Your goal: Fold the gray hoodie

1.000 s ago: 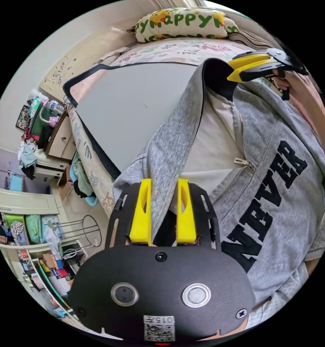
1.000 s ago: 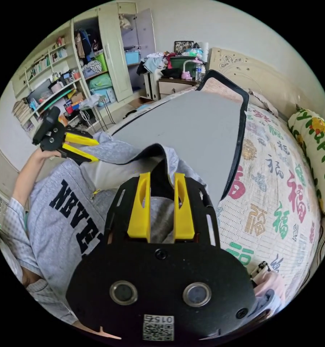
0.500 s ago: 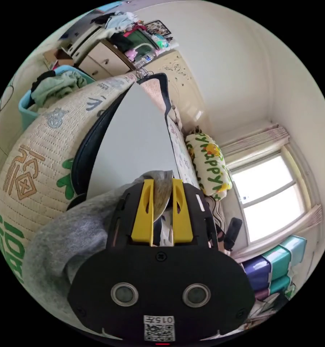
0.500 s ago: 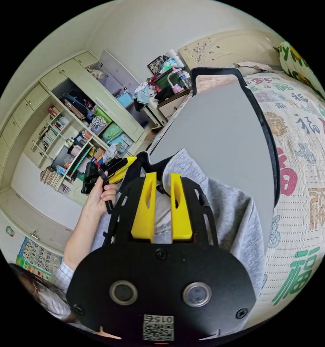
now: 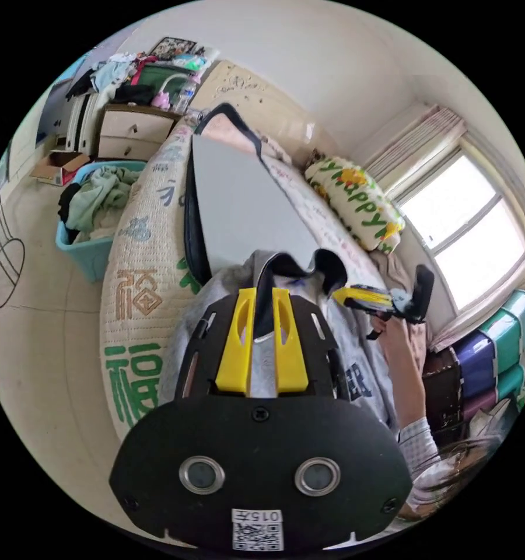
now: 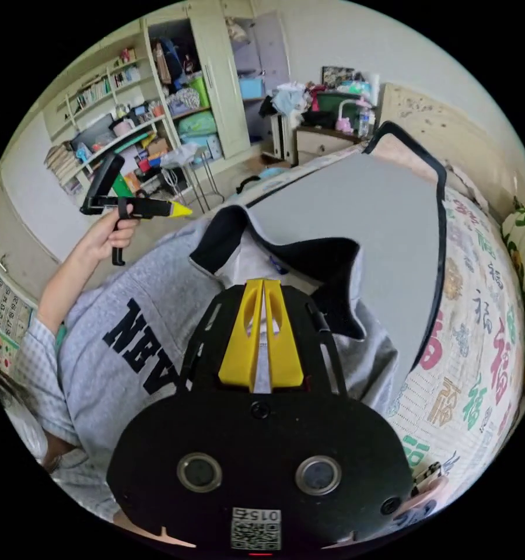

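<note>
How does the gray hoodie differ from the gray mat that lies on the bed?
The hoodie hangs crumpled, held between the jaws of the left gripper and the right gripper; the mat lies flat on the bed. The hoodie is speckled gray with black letters; the mat is plain and smooth. The hoodie has a dark hood lining, the mat a black border. Both are gray.

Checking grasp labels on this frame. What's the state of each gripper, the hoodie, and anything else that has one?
left gripper: shut on gray hoodie
right gripper: shut on gray hoodie
gray hoodie: unfolded, lifted at the hood opening, not laid flat
gray mat: spread flat on the bed
wardrobe: door open
blue basket: full of clothes
</note>
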A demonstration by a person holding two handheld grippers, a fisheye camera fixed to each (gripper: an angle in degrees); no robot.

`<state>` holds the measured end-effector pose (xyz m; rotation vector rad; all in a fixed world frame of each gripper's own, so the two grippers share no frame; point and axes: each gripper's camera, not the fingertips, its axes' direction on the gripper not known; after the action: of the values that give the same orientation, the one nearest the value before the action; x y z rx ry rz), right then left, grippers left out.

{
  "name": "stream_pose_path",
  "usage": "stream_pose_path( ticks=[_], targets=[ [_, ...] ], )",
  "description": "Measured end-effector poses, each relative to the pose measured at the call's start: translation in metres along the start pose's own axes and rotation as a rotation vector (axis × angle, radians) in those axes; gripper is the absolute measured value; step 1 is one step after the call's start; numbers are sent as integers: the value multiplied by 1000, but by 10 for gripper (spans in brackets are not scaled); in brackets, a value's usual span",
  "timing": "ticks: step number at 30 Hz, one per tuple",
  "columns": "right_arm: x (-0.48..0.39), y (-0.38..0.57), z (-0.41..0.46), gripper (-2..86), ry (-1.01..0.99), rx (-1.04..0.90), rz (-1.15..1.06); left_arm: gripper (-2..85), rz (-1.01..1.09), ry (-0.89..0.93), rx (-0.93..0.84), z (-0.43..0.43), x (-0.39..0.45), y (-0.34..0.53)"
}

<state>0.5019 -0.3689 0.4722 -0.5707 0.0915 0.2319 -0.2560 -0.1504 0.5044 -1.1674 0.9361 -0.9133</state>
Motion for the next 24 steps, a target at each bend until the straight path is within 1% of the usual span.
stream_pose_path(
  ticks=[2, 3, 5, 7, 10, 11, 12, 14, 16, 18, 20, 22, 24],
  targets=[
    [-13, -16, 20, -4, 116, -21, 10, 52, 23, -4, -47, 16, 2, -1],
    [-16, -28, 32, -5, 177, -33, 53, 51, 45, -39, -61, 24, 7, -2],
    [-19, -44, 50, -5, 237, -59, 76, 50, 95, -88, -85, 34, 16, -7],
    [-18, -56, 63, -6, 293, -56, 126, 48, 122, -88, -94, 39, 22, -13],
    [-12, -67, 86, -6, 345, -83, 173, 27, 138, 37, -81, 46, 26, -25],
    [-10, -68, 86, -6, 361, -73, 191, 16, 123, 119, -63, 50, 25, -32],
    [-5, -66, 80, -7, 412, -39, 263, 8, 89, 202, -49, 57, 23, -40],
    [2, -59, 62, -7, 450, 24, 332, 4, 61, 301, -39, 64, 25, -48],
    [6, -47, 36, -8, 409, 97, 311, 4, 97, 260, -11, 58, 34, -48],
    [11, -24, 4, -8, 316, 154, 263, 14, 102, 34, 46, 35, 34, -46],
    [18, -7, -13, -6, 214, 149, 241, 25, 83, -88, 91, 17, 27, -42],
    [30, 9, -22, -1, 177, 102, 283, 45, 61, -122, 74, 10, 17, -42],
    [45, 35, -26, 15, 171, 114, 353, 78, 43, -95, -18, 19, 7, -45]
  ],
)
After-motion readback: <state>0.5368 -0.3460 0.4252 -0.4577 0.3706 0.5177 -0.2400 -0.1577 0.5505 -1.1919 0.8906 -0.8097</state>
